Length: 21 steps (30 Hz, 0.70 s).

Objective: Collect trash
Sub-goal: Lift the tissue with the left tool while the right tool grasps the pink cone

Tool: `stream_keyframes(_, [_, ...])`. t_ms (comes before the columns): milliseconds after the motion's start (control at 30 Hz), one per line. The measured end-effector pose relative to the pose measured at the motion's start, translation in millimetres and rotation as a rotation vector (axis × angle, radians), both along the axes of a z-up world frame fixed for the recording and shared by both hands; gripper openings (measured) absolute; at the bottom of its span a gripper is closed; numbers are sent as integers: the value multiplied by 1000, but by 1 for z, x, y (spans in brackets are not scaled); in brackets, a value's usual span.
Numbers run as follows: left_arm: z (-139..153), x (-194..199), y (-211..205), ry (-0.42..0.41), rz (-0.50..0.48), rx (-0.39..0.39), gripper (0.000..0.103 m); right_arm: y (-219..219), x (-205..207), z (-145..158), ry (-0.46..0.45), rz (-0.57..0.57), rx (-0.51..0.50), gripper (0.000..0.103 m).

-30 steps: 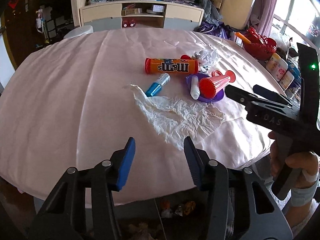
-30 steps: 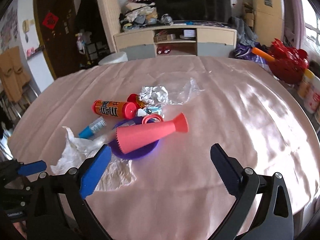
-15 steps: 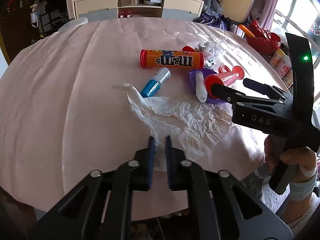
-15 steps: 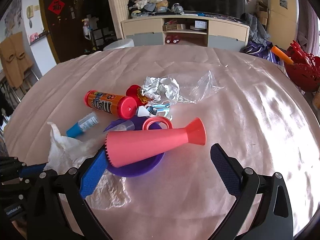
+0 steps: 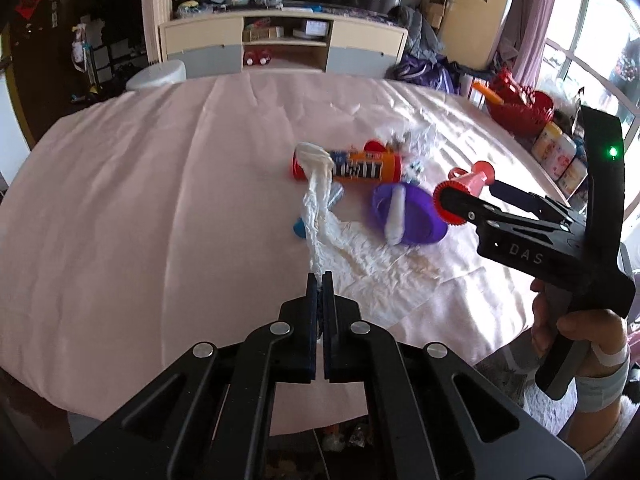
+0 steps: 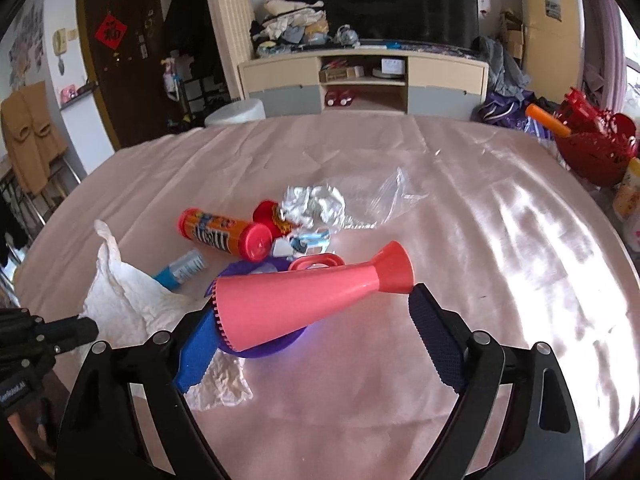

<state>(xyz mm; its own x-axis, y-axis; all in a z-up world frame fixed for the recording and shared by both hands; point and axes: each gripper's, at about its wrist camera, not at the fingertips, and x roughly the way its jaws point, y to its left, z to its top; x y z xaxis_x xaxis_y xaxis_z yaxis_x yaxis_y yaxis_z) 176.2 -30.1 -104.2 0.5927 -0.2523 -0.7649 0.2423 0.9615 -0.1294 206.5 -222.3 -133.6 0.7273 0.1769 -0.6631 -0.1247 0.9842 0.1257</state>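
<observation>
My left gripper is shut on the near edge of a crumpled white tissue. One strip of it is pulled up off the pink tablecloth. In the right wrist view the same tissue lies at the left, beside the left gripper. My right gripper straddles a red plastic cone that lies over a purple dish. Its jaws are closing, one pad at each end of the cone, not clearly pressing. In the left wrist view the right gripper is at the right.
An orange candy tube, a small blue-and-white tube, a foil ball and a clear plastic bag lie behind the dish. A white tube rests in the dish. A red basket and jars stand at the right edge.
My left gripper shut on the tissue's edge and lifted it, so a strip now stands up. My right gripper moved in around the cone and its jaws narrowed.
</observation>
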Motion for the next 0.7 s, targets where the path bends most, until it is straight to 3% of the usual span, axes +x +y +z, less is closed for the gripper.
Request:
stream_keyframes(500, [72,-55,15,-173,22,-90,1,13,-62,48,-74,12,-2,89])
stream_keyframes(700, [83,-87,15,-197,3,-113,1,18,-96,59,-81,15,14,89])
